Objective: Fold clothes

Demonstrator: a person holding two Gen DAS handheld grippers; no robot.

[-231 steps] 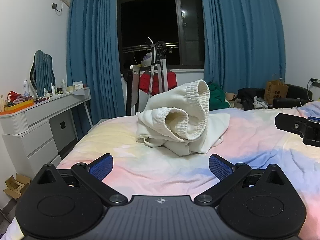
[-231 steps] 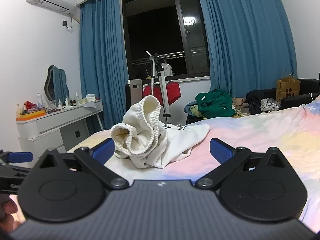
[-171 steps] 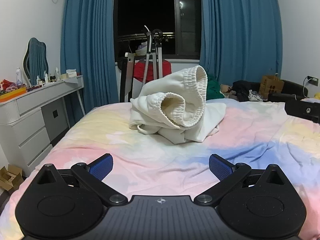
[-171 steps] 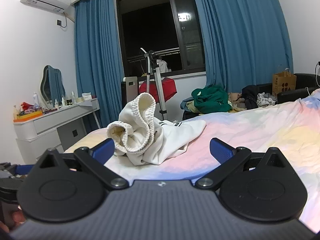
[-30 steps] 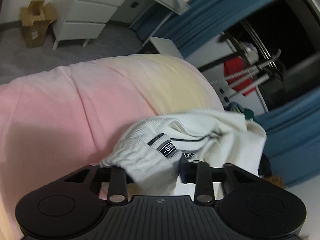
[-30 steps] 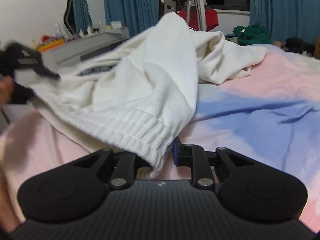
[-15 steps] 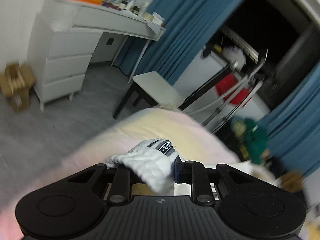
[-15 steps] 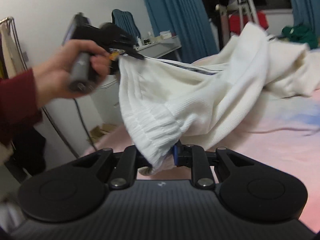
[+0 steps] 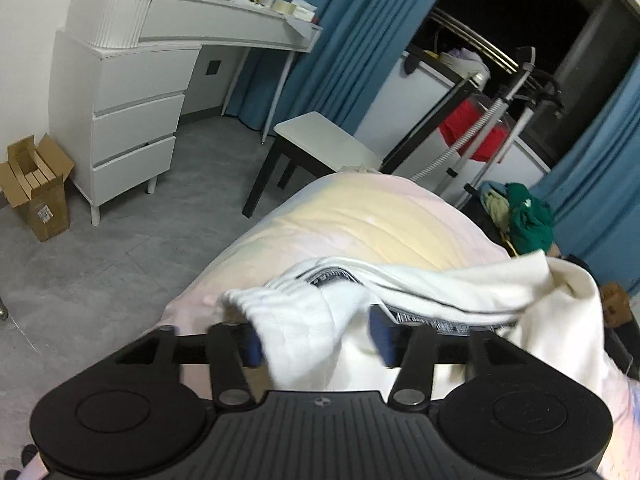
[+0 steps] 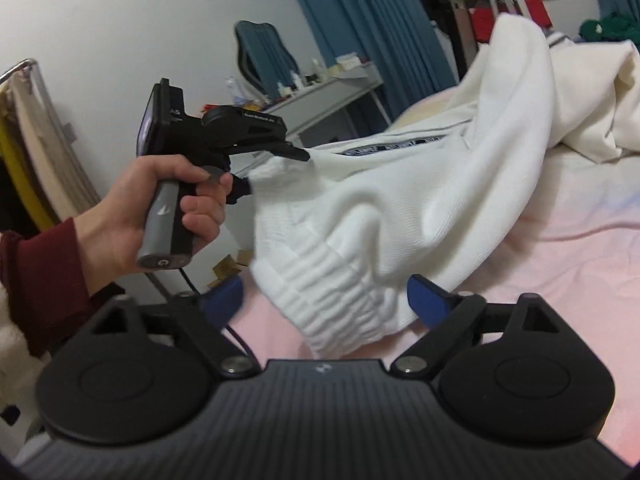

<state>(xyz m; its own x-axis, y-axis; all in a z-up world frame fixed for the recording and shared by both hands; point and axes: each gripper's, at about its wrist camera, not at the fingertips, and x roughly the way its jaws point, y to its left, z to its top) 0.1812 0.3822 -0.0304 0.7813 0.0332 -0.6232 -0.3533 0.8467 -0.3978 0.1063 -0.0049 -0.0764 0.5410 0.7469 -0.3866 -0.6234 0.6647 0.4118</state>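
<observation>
Both grippers had let go since half a second earlier: the left gripper and the right gripper were opening, with the ribbed hem of the white garment lying loose between the blue pads of each. From the right wrist camera the left hand was at 9 o'clock. The garment stretched toward 1 o'clock over the pink bed.

Each camera sits just behind its own jaws, looking forward and down, very close. Both see the white clothes between the jaws, on the bed.
</observation>
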